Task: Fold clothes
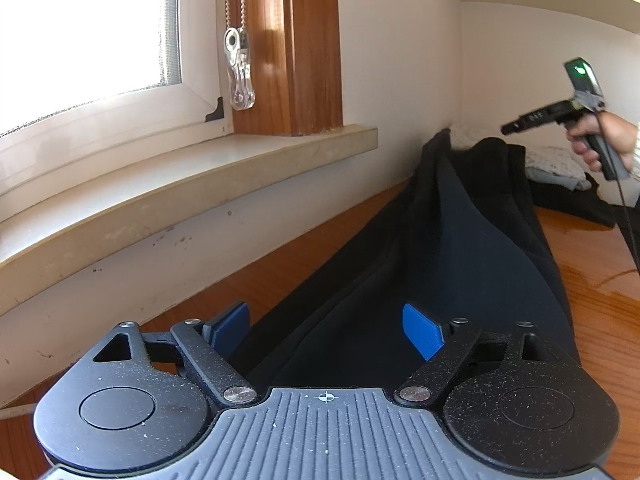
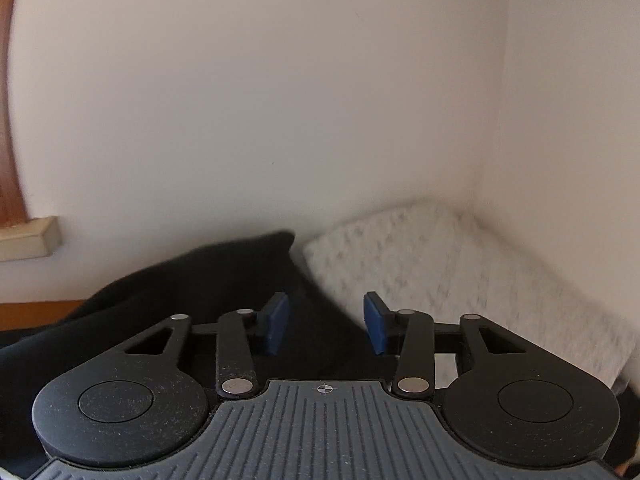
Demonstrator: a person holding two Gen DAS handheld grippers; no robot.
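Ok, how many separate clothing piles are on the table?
2. The black garment stretches along the wall; a white quilted piece lies folded in the corner. More could be hidden behind.

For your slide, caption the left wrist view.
Open left gripper poised over dark garment on wooden table.

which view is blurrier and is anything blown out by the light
Right wrist view: blurrier, the white quilted fabric and the edge of the dark garment are smeared. Left wrist view: mostly sharp, but the window is blown out to pure white, there is glare on the wooden table, and the window sill bows from fisheye distortion.
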